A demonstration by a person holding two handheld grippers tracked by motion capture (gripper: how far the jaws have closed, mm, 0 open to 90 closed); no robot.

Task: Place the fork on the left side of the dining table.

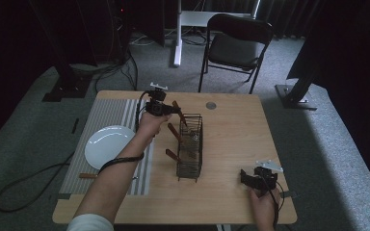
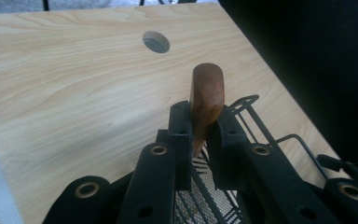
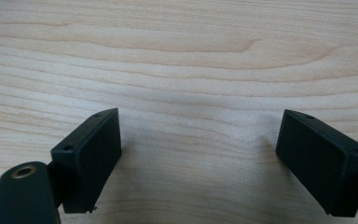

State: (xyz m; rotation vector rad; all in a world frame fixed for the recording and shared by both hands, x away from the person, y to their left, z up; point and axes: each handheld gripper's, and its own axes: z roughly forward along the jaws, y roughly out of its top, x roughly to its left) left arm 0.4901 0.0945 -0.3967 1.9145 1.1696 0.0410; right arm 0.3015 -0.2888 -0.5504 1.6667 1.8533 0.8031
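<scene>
Here, my left fingers (image 2: pixel 200 135) grip a wooden handle (image 2: pixel 206 93) above the wire basket (image 1: pixel 191 144).

My left gripper (image 1: pixel 160 107) holds the brown handle upright, clamped between its 2 fingers, over the far end of the black basket at the middle of the bench (image 1: pixel 231 139). 2 more wooden handles (image 1: pixel 173 131) stick out of the basket's left side. My right gripper (image 1: pixel 259 178) sits near the bench's near right corner, fingers (image 3: pixel 91 156) spread wide over bare wood. A white plate (image 1: pixel 108 144) lies on the striped mat (image 1: pixel 103 118) at the left edge.
</scene>
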